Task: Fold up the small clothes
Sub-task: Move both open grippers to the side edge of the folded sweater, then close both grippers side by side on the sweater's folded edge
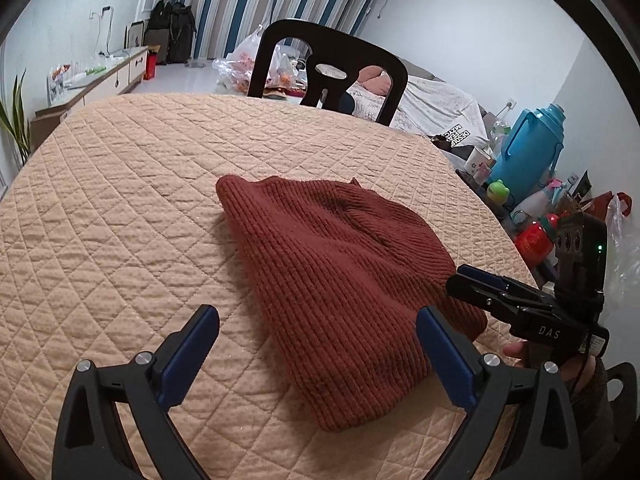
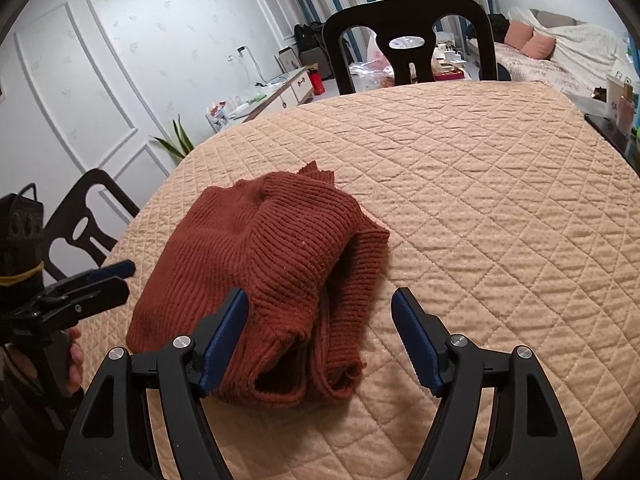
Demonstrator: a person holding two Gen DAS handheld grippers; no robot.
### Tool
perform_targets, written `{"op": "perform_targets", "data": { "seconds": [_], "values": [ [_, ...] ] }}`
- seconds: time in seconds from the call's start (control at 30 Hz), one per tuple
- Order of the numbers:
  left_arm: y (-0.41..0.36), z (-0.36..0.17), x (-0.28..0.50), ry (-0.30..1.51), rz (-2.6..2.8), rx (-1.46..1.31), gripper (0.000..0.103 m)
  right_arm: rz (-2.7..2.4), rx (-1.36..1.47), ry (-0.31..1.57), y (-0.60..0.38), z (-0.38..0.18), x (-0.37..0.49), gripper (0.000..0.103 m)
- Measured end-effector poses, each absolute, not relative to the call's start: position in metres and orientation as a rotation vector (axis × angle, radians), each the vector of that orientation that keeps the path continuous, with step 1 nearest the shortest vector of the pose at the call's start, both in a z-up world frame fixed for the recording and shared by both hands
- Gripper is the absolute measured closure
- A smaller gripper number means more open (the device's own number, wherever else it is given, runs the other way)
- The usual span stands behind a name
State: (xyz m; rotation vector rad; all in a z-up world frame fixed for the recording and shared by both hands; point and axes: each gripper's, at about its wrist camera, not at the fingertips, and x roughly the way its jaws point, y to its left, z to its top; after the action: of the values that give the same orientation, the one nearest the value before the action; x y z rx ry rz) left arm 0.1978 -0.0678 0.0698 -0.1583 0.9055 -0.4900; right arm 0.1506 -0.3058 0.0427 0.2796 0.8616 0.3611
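Blue pads of the left gripper (image 1: 318, 354) spread wide, nothing pinched, near edge of the rust knit sweater (image 1: 340, 288) between them. Right gripper (image 2: 320, 334) also spread, empty, straddling the sweater's layered open end. Sweater sits as a compact folded bundle on the quilted table cover (image 1: 120, 208). Looks essentially done: both released; maybe a final tidy left.

Folded rust-red knit garment (image 1: 340, 280) on quilted cover (image 1: 120, 200)
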Motion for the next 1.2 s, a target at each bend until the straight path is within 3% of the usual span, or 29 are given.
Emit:
{"op": "perform_targets", "data": {
  "seconds": [1.2],
  "values": [
    [-0.074,0.034,0.245,1.062,-0.535,-0.386,0.003,0.486,0.522,0.978,-0.31,0.019,0.188,0.029]
  ]
}}
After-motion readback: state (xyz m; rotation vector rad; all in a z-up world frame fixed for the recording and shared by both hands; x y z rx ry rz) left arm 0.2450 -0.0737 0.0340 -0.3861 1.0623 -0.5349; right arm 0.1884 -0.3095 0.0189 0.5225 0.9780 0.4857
